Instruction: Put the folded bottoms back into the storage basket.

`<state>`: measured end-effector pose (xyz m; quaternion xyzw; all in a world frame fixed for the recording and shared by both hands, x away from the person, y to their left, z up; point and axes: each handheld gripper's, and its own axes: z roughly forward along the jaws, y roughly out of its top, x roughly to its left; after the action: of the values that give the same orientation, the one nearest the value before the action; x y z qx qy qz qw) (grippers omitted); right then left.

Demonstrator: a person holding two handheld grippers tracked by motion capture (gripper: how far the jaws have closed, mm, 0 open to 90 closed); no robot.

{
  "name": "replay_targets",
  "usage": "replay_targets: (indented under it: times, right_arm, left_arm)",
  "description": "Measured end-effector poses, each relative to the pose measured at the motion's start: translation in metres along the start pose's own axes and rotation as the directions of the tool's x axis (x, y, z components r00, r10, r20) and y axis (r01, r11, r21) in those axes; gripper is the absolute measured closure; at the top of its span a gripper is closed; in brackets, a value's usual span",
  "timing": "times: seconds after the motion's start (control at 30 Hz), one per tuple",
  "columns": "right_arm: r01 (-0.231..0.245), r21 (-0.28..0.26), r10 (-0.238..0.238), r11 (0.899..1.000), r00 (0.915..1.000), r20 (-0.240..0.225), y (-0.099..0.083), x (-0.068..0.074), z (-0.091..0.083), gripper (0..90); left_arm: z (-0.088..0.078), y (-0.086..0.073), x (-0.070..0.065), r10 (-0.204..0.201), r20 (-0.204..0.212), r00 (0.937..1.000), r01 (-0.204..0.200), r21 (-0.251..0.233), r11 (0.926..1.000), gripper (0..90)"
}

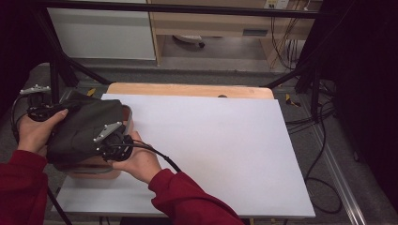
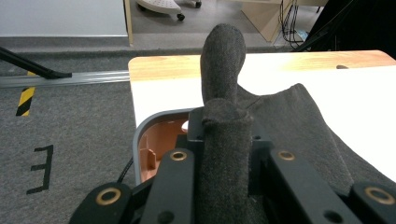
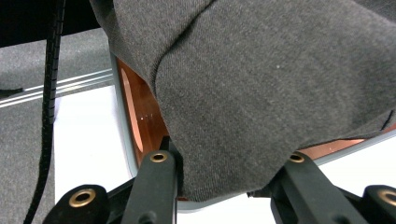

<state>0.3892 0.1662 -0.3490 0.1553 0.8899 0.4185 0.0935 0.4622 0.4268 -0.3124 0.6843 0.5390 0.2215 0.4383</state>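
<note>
Dark grey cloth (image 1: 82, 129): woven, matte, finely flecked, with a stitched seam visible in the right gripper view (image 3: 261, 93); draped over an orange-brown bin (image 1: 94, 168) with a grey rim, which stands at the near left corner of the counter (image 1: 211, 140). One fold of the cloth rises upright as a rounded tongue in the left gripper view (image 2: 223, 70). Left hand-held gripper (image 1: 40, 111): at the cloth's left edge, jaws together and clamped on a bunched fold of the cloth, which stands up between them. Right hand-held gripper (image 1: 112, 140): at the cloth's near right side, jaws part-way apart with a thick gather of the cloth between them; whether the pads press on it cannot be told. Both grippers are held by a person in red sleeves (image 1: 187, 201). Bin interior: orange-brown, smooth, partly visible under the cloth (image 2: 159, 142). Counter surface: white sheet over a light wooden top, the wood showing as a strip along the far edge (image 1: 187, 89). Surroundings: grey carpet floor (image 2: 70, 130) with a yellow-black tape mark (image 2: 25, 100) and an aluminium rail (image 2: 70, 78); black frame struts; black cables (image 1: 324, 154) trailing at the right; pale wooden furniture (image 1: 211, 23) and a white panel (image 1: 101, 33) beyond.
</note>
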Motion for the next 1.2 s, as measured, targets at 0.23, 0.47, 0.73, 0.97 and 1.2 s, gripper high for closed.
replay_targets:
  times: [0.23, 0.47, 0.73, 0.97, 1.2]
  right_arm:
    - [0.0, 0.001, 0.0, 1.0, 1.0, 0.001, 0.0, 0.0, 0.001, 70.0]
    - [0.003, 0.006, -0.003, 1.0, 1.0, -0.001, 0.0, 0.001, 0.002, 69.9]
    - [0.002, 0.016, -0.002, 1.0, 1.0, -0.002, -0.001, 0.002, 0.004, 69.9]
    - [0.005, 0.026, -0.005, 1.0, 1.0, -0.001, -0.002, 0.003, 0.006, 69.6]
    - [0.009, 0.045, -0.009, 0.999, 1.0, -0.004, -0.004, 0.003, 0.009, 69.4]
  left_arm:
    - [0.001, 0.0, 0.001, 0.001, -0.001, 1.0, -0.001, 0.006, 1.0, 77.0]
    - [0.002, -0.002, 0.001, -0.003, -0.002, 1.0, 0.003, 0.008, 1.0, 76.8]
    - [0.005, -0.006, 0.003, 0.001, -0.008, 1.0, -0.001, 0.019, 0.9998, 76.6]
    - [0.009, -0.009, 0.005, -0.001, -0.004, 1.0, 0.001, 0.03, 0.9995, 76.6]
    - [0.015, -0.013, 0.006, 0.001, -0.001, 1.0, 0.0, 0.046, 0.9989, 76.7]
